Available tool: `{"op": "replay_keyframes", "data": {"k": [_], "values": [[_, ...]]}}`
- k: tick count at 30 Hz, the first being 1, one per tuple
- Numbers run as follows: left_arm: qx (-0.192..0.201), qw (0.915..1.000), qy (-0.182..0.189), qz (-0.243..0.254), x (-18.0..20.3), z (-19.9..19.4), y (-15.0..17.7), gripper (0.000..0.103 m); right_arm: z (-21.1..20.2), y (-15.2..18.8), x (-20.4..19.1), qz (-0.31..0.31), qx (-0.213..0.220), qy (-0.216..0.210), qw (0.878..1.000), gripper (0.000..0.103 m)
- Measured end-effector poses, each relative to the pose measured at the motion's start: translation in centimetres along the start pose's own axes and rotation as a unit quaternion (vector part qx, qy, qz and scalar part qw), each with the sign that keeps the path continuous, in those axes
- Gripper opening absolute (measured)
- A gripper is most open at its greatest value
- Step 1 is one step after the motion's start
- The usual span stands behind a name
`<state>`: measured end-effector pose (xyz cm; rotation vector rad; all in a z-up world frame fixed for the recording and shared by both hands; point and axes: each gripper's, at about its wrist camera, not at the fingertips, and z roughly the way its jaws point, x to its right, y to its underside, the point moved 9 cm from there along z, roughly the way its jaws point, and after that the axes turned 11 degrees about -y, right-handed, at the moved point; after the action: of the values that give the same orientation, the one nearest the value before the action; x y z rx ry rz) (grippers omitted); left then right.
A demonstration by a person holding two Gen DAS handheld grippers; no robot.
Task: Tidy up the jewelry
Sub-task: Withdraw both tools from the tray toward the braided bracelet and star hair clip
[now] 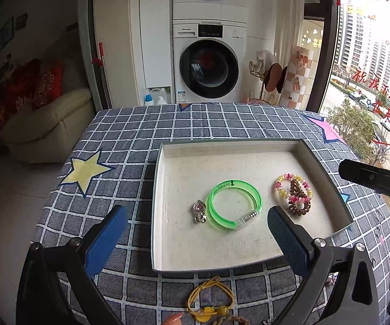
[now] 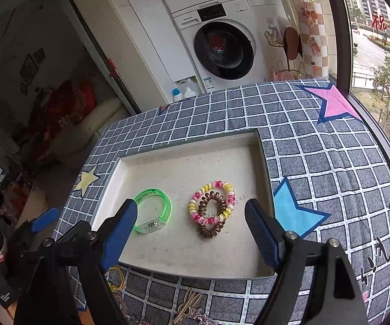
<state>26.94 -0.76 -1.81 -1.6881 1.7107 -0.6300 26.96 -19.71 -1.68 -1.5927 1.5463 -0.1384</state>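
Note:
A shallow white tray (image 1: 165,157) (image 2: 108,189) lies on the checked tablecloth. In it rest a green bangle (image 1: 223,189) (image 2: 167,203), a small silver charm (image 1: 199,211), a pink-and-yellow coil hair tie (image 1: 281,189) (image 2: 213,185) and a brown coil hair tie (image 1: 299,205) (image 2: 211,227). My left gripper (image 1: 197,216) hangs open above the tray's left part, nothing between its fingers. My right gripper (image 2: 192,211) also stands open above the tray, over the coil ties, empty. A yellow elastic with beads (image 1: 208,300) lies on the cloth before the tray.
Beige and yellow hair ties (image 2: 186,303) and a glittery star piece (image 2: 203,318) lie near the front edge. The tablecloth (image 1: 129,124) (image 2: 330,162) carries star patches. A washing machine (image 1: 208,65) stands behind the table, a window to the right.

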Motion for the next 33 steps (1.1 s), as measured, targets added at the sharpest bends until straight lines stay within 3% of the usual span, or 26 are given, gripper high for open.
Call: {"op": "replay_keyframes", "data": {"k": [11,21,33], "values": [[0.005,0.9998,-0.015,0.014,-2.2,-3.6,4.4,0.103,-4.5,2.2,-1.7,-0.009,0.018,-0.001,1.000,0.088],[-0.025,0.9993,0.009,0.025,-2.3,-4.4,9.0,0.103,-6.3,6.1,-2.9,-0.007,-0.024,-0.015,1.000,0.088],[-0.063,0.9977,0.004,0.024,-2.1,-3.8,13.6,0.103,-6.2,11.7,-1.7,-0.024,-0.074,0.021,0.997,0.089]]}}
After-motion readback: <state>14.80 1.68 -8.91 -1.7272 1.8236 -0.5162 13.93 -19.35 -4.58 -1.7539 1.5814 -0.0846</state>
